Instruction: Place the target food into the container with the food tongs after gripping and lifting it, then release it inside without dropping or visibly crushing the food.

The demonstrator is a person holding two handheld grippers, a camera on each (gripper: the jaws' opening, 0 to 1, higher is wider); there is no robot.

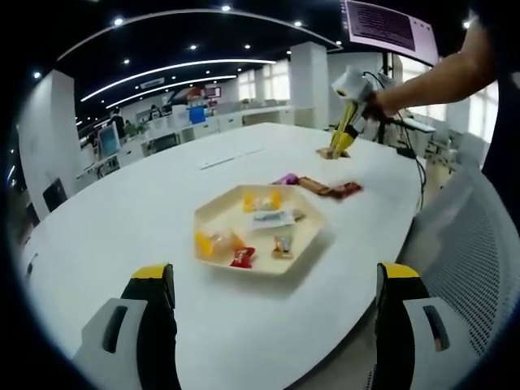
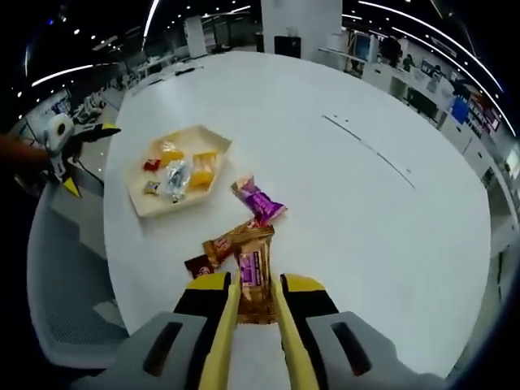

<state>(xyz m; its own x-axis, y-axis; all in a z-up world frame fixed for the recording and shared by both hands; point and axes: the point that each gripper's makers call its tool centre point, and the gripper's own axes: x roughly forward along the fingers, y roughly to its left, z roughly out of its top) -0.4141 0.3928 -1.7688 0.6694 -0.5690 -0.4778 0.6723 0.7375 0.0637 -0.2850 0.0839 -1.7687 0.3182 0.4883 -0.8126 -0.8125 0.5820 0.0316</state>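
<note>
Right gripper view: my right gripper (image 2: 254, 305) jaws closed around snack bar (image 2: 253, 280) on table (image 2: 366, 203); light, crinkly wrapper, I'd pinch mid-length gently. Left gripper (image 1: 272, 305) wide open, holding nothing, facing tray (image 1: 313, 236).

Smooth, matt white table (image 2: 341, 187); matt cream plastic-looking tray (image 1: 309, 236); glossy crinkled foil wrappers (image 2: 253, 276); mesh chair (image 1: 471, 260) at four o'clock.
</note>
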